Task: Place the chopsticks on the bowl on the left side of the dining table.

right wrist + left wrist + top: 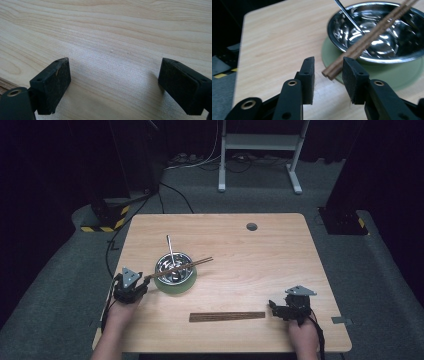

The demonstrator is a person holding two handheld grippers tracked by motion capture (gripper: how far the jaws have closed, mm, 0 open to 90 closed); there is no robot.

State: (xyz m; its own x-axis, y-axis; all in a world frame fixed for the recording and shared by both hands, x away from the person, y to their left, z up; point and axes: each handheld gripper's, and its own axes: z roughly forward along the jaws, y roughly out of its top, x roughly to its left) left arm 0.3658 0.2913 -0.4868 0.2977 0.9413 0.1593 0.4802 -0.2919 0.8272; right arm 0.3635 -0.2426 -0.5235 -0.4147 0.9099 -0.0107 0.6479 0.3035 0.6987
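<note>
Jaws of the left gripper (328, 72) stand parted, with the near ends of a pair of brown chopsticks (372, 37) lying in the gap between them; neither pad appears to press the wood, though the left gripper view leaves contact on the right-hand pad uncertain. That view shows the chopsticks resting across the rim of a shiny steel bowl (387, 57), which sits on a pale green plate (407, 75). A thin metal utensil handle (348, 16) leans out of the bowl toward its far rim.

From the high view, the left gripper (145, 281) lies at the left edge of the bench (280, 265), just beside the bowl (175, 265) and plate (177, 287). The chopsticks (182, 266) run from the gripper across the bowl and overhang its right side. The utensil handle (170, 247) points away from the person.

Jaws of the right gripper (113, 85) are spread wide over bare wood and grip nothing, as the right gripper view shows plainly. The high view places this gripper (274, 306) near the bench's front right corner, just beside the right end of a flat dark wooden strip (227, 316) lying parallel to the front edge. A sliver of that strip (5, 83) shows at the lower left of the right gripper view.
</note>
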